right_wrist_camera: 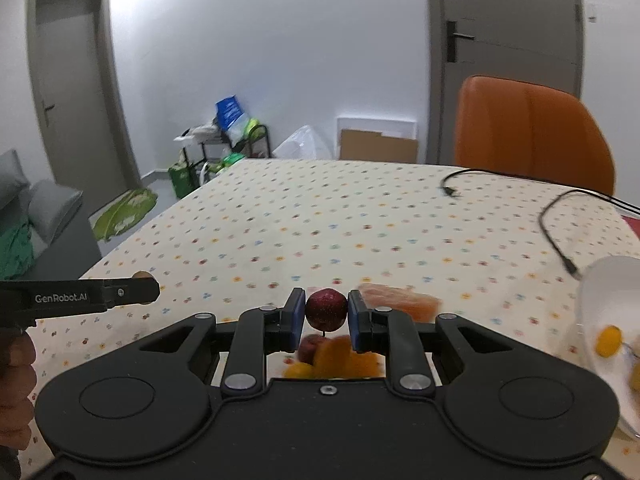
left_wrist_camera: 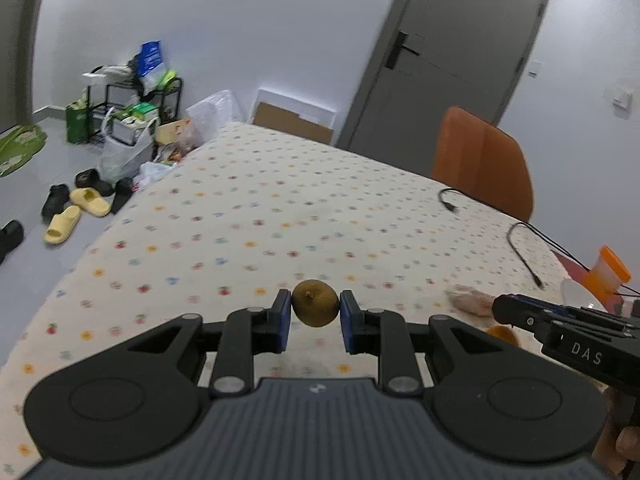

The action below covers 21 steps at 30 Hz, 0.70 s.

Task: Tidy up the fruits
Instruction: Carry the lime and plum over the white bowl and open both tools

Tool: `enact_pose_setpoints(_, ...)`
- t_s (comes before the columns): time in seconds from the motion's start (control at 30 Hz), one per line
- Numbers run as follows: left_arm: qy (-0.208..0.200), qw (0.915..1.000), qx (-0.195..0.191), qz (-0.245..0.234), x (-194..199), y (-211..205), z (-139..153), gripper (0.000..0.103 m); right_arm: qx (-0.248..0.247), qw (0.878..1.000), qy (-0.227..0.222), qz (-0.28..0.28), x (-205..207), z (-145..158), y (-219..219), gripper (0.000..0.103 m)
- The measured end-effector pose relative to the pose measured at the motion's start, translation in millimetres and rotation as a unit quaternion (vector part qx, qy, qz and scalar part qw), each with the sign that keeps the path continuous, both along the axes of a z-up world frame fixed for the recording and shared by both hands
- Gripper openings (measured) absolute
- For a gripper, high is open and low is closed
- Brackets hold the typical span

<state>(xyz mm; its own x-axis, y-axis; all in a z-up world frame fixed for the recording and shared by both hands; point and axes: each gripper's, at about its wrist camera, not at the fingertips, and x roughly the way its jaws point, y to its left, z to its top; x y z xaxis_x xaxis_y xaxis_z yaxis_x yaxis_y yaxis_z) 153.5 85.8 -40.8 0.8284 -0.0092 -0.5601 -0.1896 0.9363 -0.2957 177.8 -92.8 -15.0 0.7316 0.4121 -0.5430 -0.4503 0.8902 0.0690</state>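
Each tool grips 1 fruit above the table, the left tool [left_wrist_camera: 315, 309] a brown fruit [left_wrist_camera: 314, 303] and the right tool [right_wrist_camera: 326, 312] a red fruit [right_wrist_camera: 326, 309], probably bound for the white bowl [right_wrist_camera: 600, 304] at its right.

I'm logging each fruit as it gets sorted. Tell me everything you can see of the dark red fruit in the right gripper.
The dark red fruit is small, round and glossy with fine pale speckles, and a thin stem points down. The right gripper is shut on it, one blue pad against each side, holding it above the table over blurred orange and red fruit. Its kind is unclear.
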Motion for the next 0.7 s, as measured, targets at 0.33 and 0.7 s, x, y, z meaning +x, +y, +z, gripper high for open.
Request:
enact_pose_setpoints(0.33, -0.007, 0.9985, 0.012, -0.053, 7.0, -55.0, 9.0, 0.024, 0.018, 0.999, -0.018, -0.045, -15.9, 9.6, -55.6, 0.021)
enact_pose_setpoints(0.7, -0.024, 0.9942, 0.026, -0.102, 18.8, -111.8, 21.7, 0.024, 0.032, 0.994, -0.033, -0.095, -23.8, 16.0, -113.9, 0.021)
